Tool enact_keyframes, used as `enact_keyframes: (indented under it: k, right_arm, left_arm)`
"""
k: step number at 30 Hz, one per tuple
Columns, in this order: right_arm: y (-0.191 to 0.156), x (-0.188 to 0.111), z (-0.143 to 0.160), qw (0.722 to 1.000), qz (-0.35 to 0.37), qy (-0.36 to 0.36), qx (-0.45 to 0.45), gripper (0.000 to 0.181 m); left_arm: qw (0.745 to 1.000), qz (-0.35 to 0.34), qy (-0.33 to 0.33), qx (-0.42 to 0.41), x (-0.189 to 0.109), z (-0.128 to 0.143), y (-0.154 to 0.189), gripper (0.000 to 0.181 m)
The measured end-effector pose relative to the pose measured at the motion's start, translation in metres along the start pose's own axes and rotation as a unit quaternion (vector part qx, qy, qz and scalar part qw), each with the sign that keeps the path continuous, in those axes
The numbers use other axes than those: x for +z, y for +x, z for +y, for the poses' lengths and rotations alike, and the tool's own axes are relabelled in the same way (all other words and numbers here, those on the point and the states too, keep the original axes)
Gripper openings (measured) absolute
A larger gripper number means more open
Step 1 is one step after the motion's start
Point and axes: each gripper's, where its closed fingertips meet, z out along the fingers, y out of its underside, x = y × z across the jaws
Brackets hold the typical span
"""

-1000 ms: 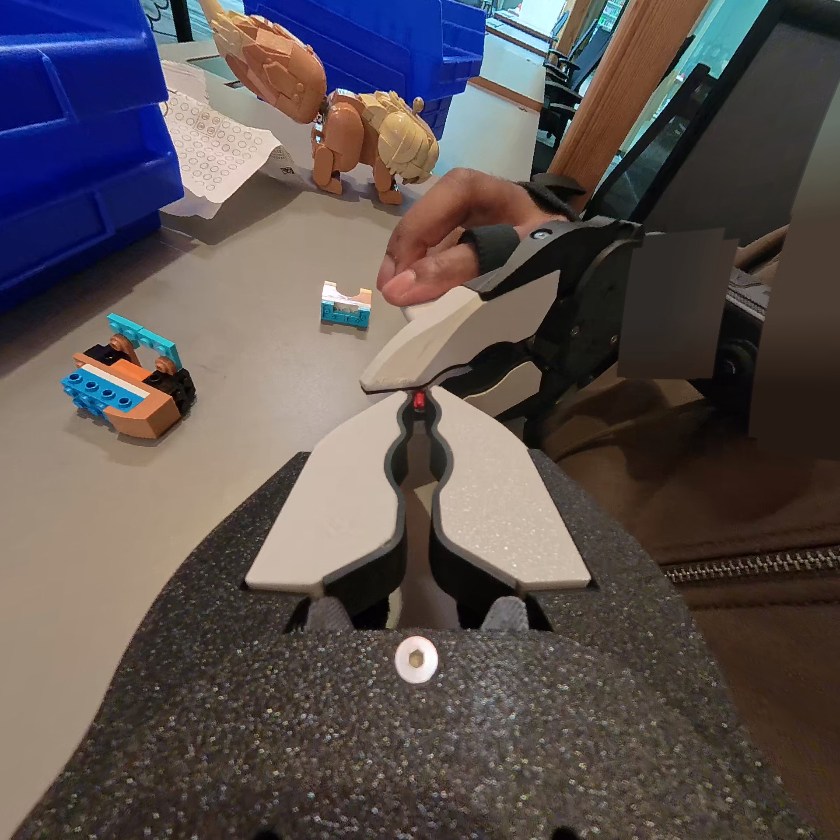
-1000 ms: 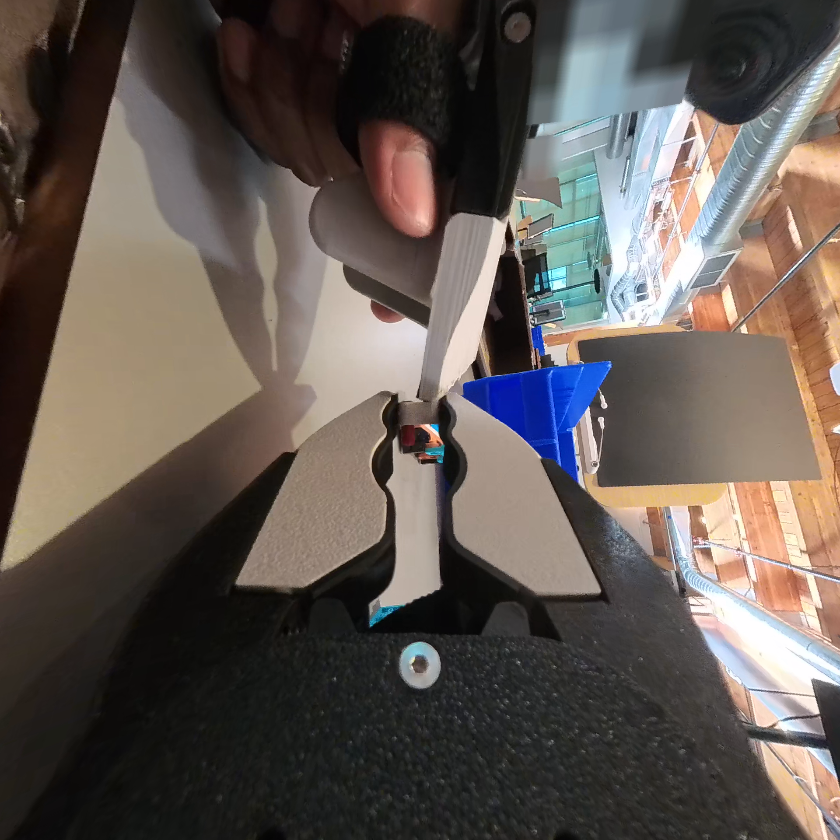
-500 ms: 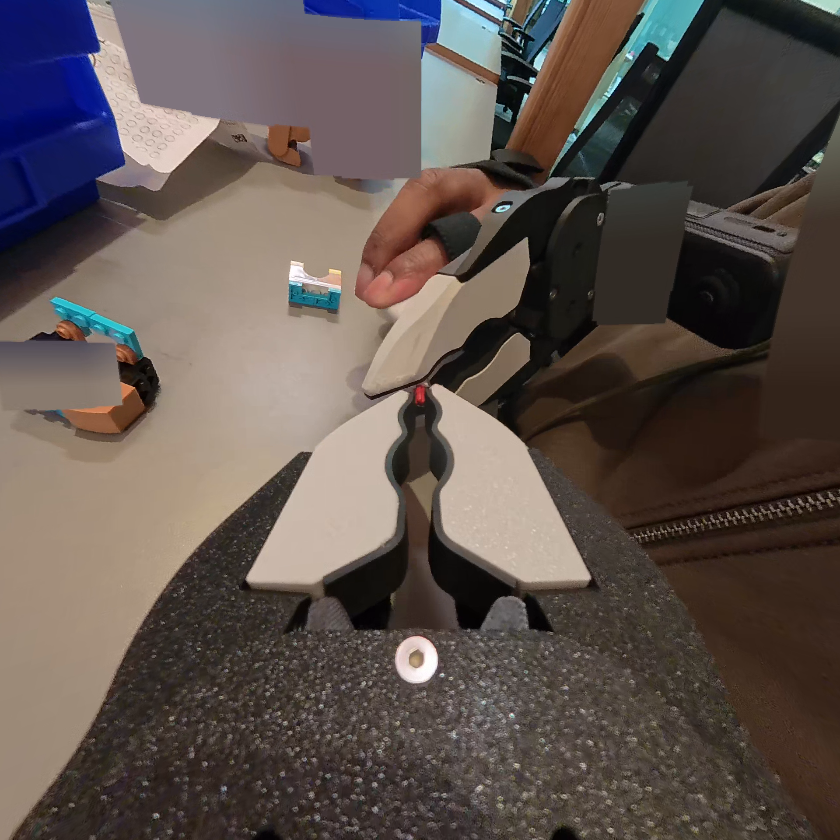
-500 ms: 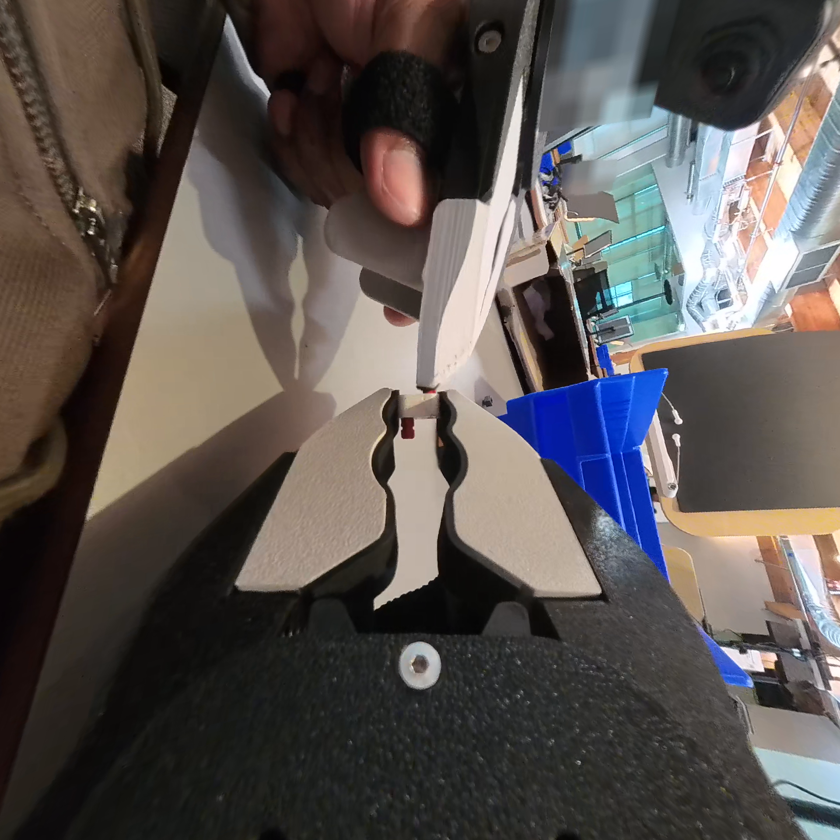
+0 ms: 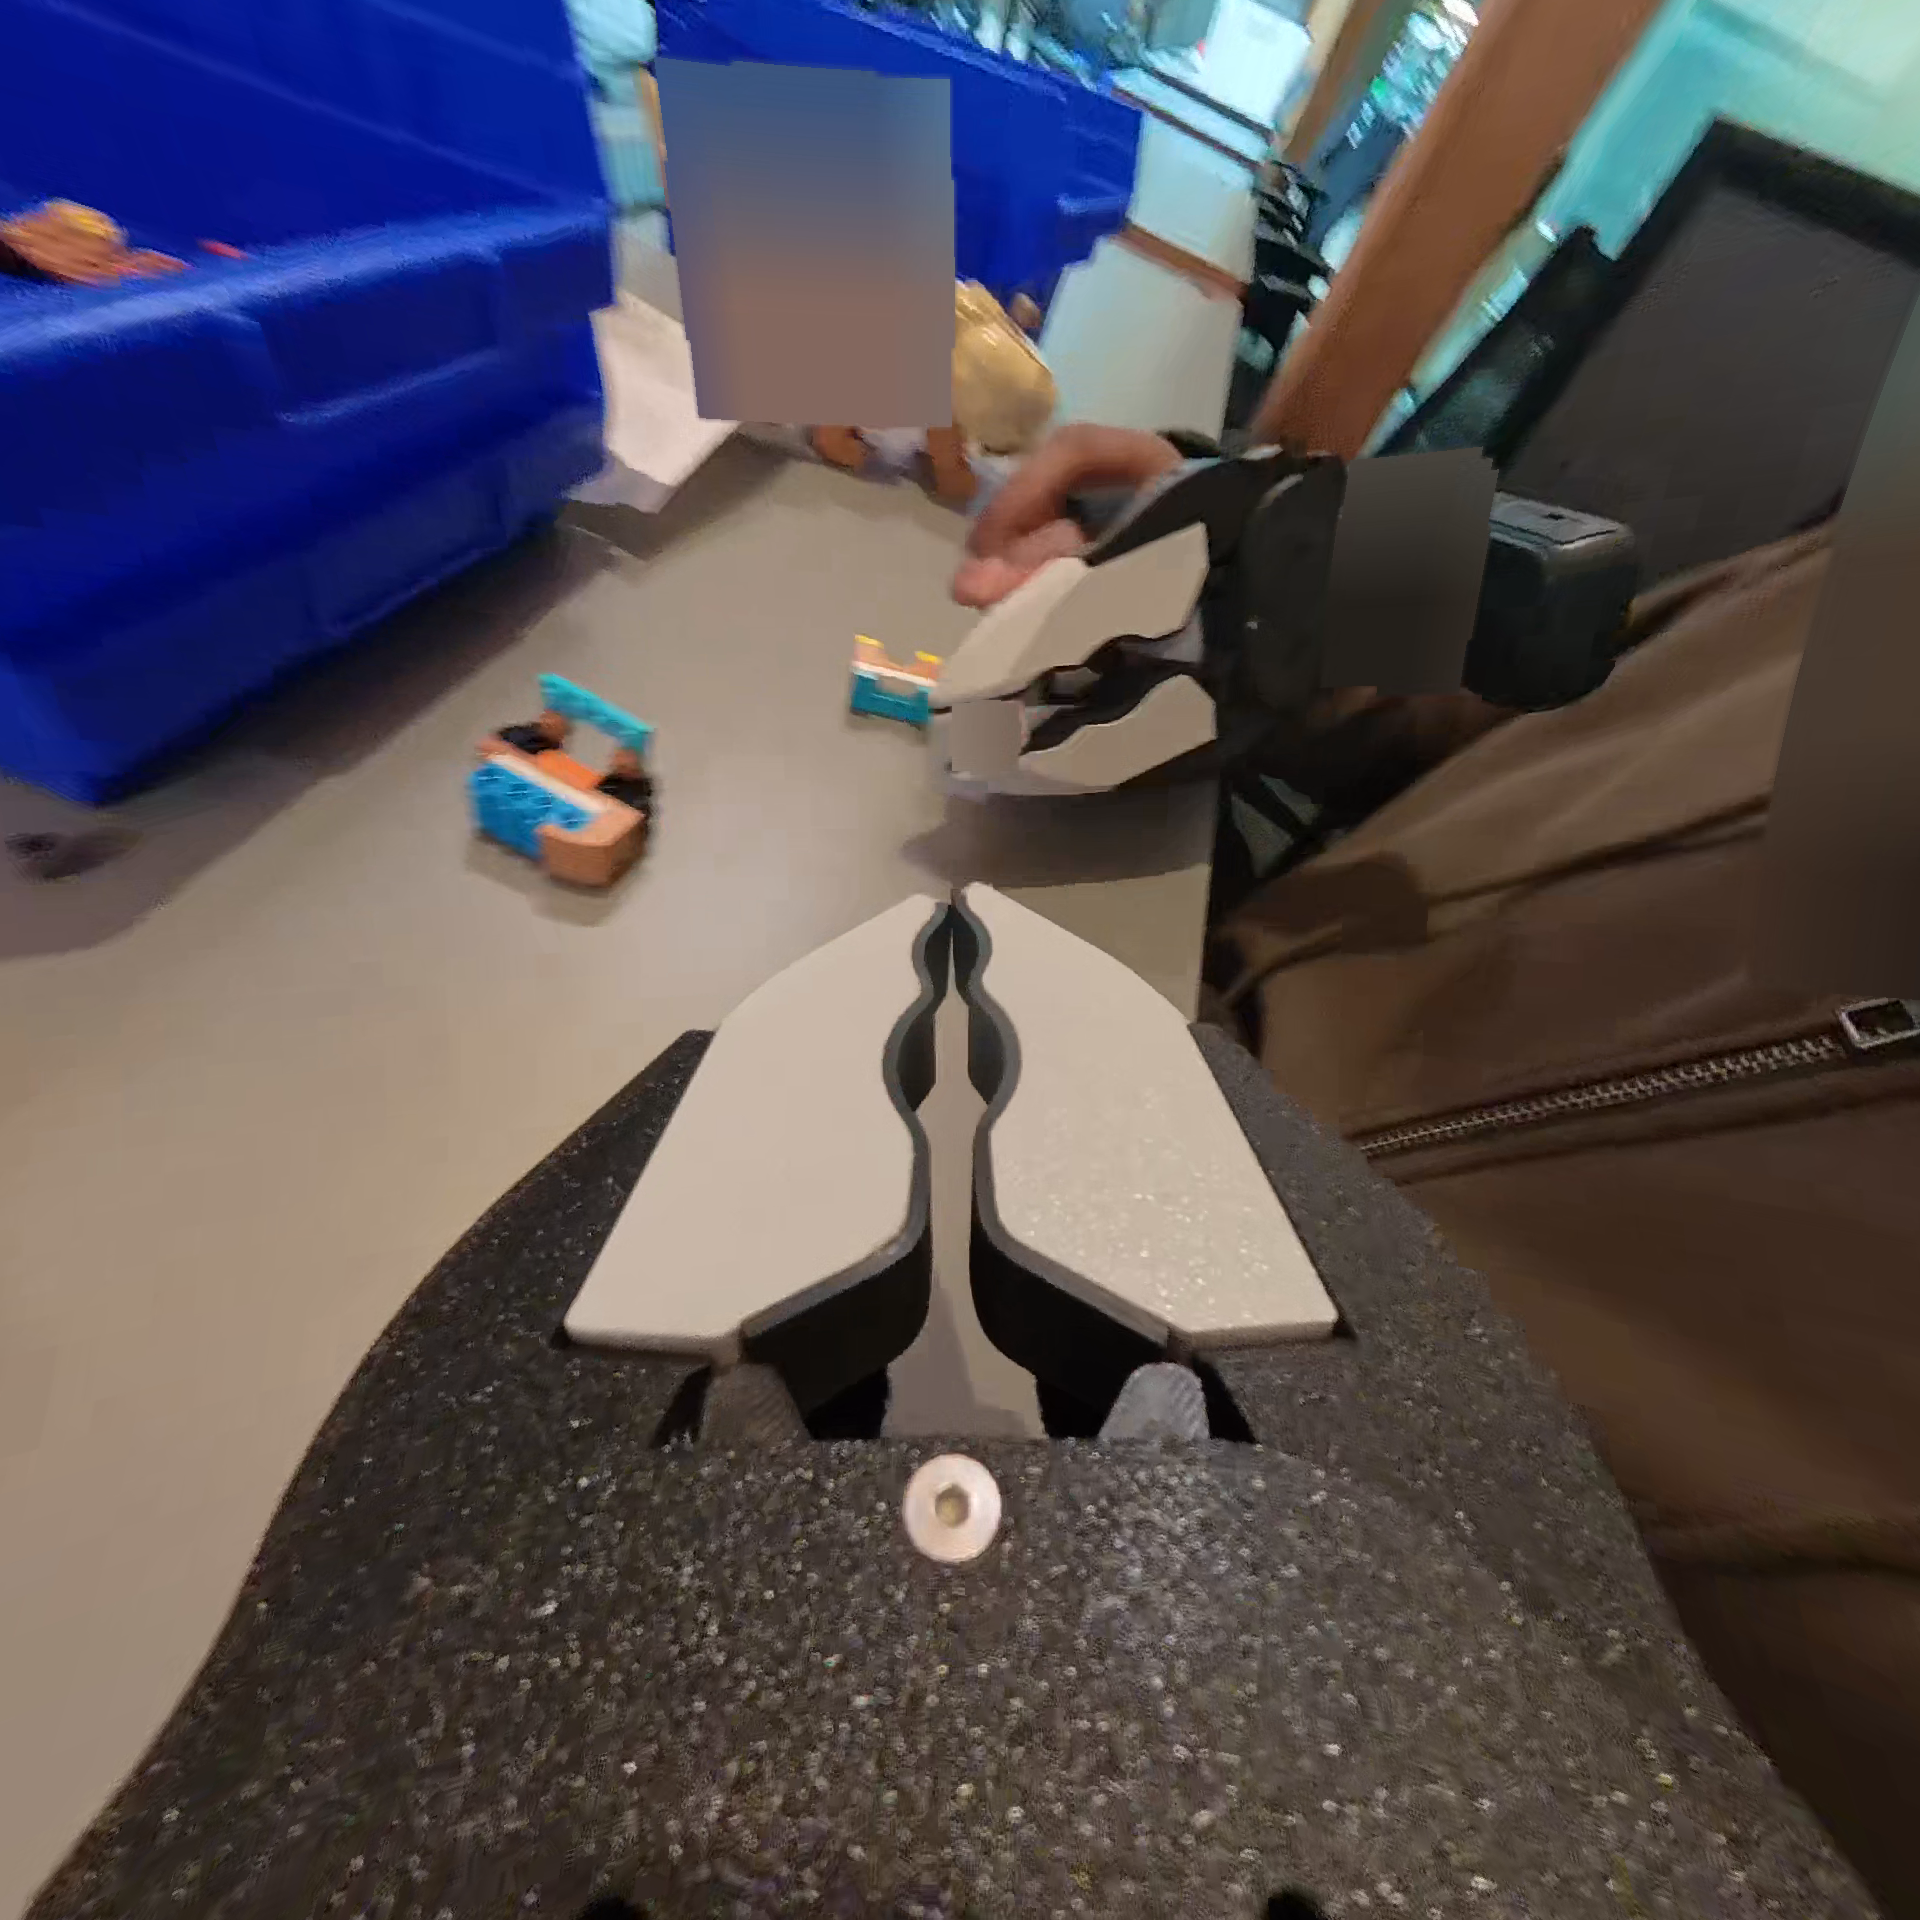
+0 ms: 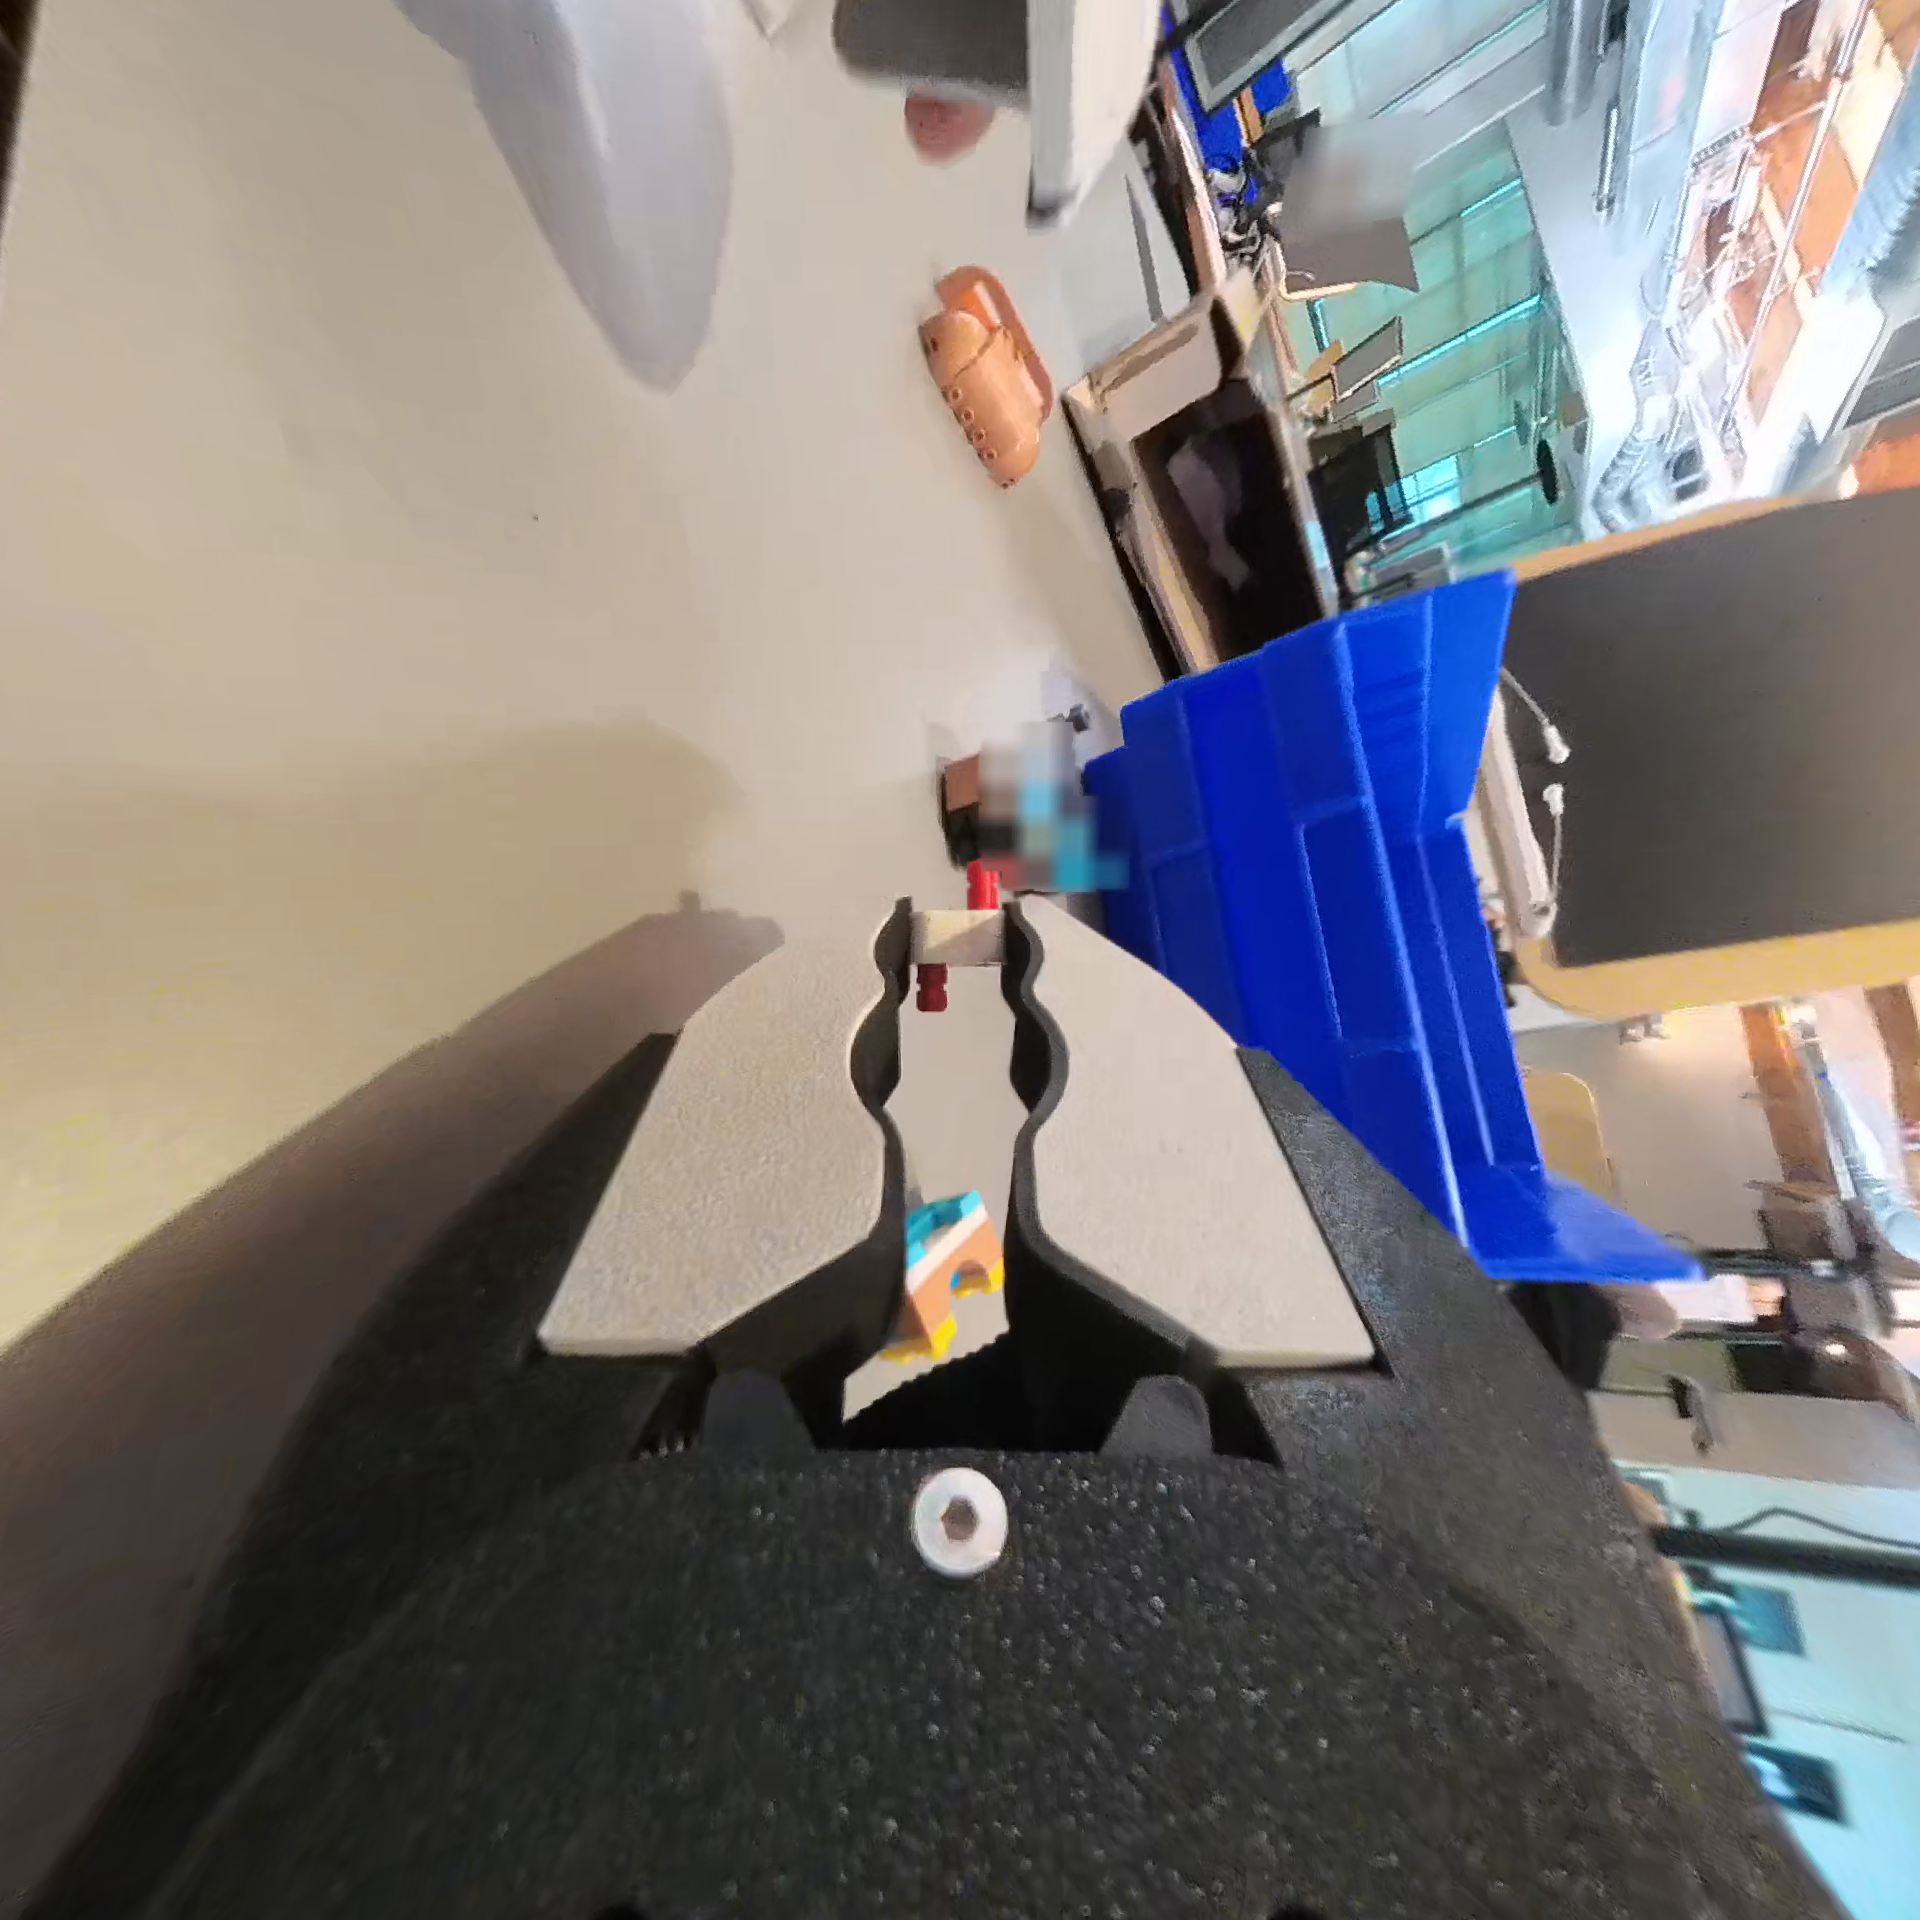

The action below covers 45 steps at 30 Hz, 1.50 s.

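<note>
My left gripper (image 5: 954, 906) is shut and empty, held above the grey table (image 5: 312, 1039). My right gripper (image 6: 956, 933) is shut on a small tan brick (image 6: 961, 948) with a red pin (image 6: 982, 888) through it. In the left wrist view the right gripper (image 5: 964, 727) is farther off to the upper right, held by a hand (image 5: 1039, 499), and a patch hides what is at its tips. A small teal and tan brick piece (image 5: 888, 681) lies on the table just left of it, and also shows in the right wrist view (image 6: 948, 1268). The left gripper (image 6: 1060, 114) shows blurred at the top.
A blue, orange and black brick assembly (image 5: 556, 795) lies left of centre. Blue bins (image 5: 260, 416) stand along the left and back. A tan brick animal (image 5: 997, 384) stands at the back. A brown jacket (image 5: 1558, 1039) fills the right side. An orange brick part (image 6: 982, 384) and a cardboard box (image 6: 1195, 468) lie beyond.
The two grippers were tip to tip, my left shut on the red pin. They have now moved apart; the pin stays in the tan brick in my right gripper, and my left is empty.
</note>
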Motion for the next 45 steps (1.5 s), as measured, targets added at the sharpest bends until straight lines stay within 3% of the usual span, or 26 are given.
enact_keyframes:
  k: [3,8,16,19,25,38,45]
  right_arm:
    - [-0.003,0.007,-0.022,1.000,0.008,0.021,-0.004,0.017]
    - [-0.005,0.013,-0.038,0.999,0.014,0.032,-0.007,0.017]
    - [-0.003,0.015,-0.041,0.999,0.027,0.033,-0.011,0.017]
    - [-0.003,0.016,-0.042,0.999,0.032,0.030,-0.016,0.017]
    - [0.000,0.011,-0.049,0.998,0.031,0.053,-0.008,0.017]
    - [-0.013,0.010,-0.053,0.996,-0.032,0.075,0.027,0.017]
    - [-0.010,0.009,-0.054,0.998,0.010,0.062,-0.032,0.017]
  left_arm:
    - [0.999,0.027,-0.035,-0.010,0.038,0.012,0.015,0.021]
    - [0.997,0.047,-0.039,-0.051,0.069,0.018,0.019,0.027]
    - [0.995,0.061,-0.019,-0.081,0.077,0.011,0.021,0.019]
    - [0.994,0.069,-0.014,-0.078,0.077,0.011,0.023,0.007]
    - [0.995,0.081,0.006,-0.065,0.073,0.007,0.029,0.007]
    - [0.996,0.088,-0.024,-0.010,0.070,0.018,0.032,0.007]
    - [0.992,0.108,-0.019,-0.069,0.067,0.017,0.034,0.007]
